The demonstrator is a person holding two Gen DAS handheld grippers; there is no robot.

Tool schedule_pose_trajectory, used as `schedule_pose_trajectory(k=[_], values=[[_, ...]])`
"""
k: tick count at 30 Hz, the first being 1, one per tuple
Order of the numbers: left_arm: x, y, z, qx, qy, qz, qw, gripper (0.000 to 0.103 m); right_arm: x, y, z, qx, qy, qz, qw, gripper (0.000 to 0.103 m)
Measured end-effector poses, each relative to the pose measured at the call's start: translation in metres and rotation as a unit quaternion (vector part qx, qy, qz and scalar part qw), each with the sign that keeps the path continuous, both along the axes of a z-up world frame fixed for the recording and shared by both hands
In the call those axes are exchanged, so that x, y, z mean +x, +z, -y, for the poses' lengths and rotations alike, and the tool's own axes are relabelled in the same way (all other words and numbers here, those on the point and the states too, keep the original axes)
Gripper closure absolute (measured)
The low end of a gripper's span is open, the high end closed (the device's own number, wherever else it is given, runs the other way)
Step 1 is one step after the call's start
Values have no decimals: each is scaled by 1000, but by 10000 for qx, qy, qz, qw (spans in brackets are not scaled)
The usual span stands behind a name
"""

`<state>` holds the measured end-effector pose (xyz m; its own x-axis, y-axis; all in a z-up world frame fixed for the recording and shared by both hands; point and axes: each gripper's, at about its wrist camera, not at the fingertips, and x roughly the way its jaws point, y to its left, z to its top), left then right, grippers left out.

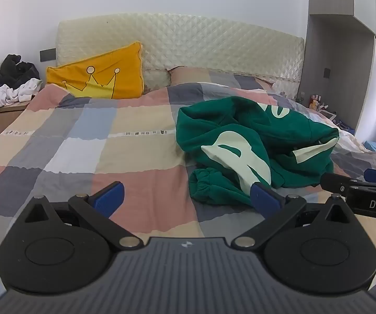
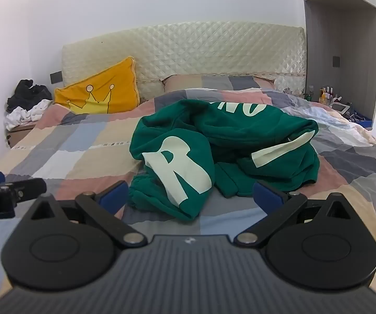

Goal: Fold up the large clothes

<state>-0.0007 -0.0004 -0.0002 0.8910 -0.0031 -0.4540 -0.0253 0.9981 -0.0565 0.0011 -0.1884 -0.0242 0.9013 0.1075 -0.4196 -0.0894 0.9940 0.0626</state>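
One checked quilt (image 1: 83,141) in pink, grey, beige and blue covers the whole bed, running to a cream quilted headboard (image 1: 188,36) at the far end. Crumpled on the quilt right of centre lies a green sweatshirt (image 2: 227,141) with big pale letters. Far left, a yellow crown cushion (image 1: 101,76) leans on the headboard. Nearest, the left gripper (image 1: 185,198) and right gripper (image 2: 190,196) hover with fingers spread wide, gripping nothing; the sweatshirt's near edge lies just beyond the right one.
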Motion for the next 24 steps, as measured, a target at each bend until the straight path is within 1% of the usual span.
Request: schedule_pose_trajectory(k=[1,2,8,9,24], values=[[2,0,-1,-61,-9,-100,9999,0,0,0,0,1,3,-1,10000,0],[1,0,-1,-53,1,-53,10000,0,-1,0,0,14,8,14,10000,0],[4,0,-10,-81,-24,-64,9999,0,-1,1,0,15,-15,67,10000,0],[2,0,-1,16,-28,-38,10000,0,-1,0,0,17,-21,65,10000,0],[-1,2,4,35,-33,22,10000,0,-4,1,1,22,-28,110,9999,0]])
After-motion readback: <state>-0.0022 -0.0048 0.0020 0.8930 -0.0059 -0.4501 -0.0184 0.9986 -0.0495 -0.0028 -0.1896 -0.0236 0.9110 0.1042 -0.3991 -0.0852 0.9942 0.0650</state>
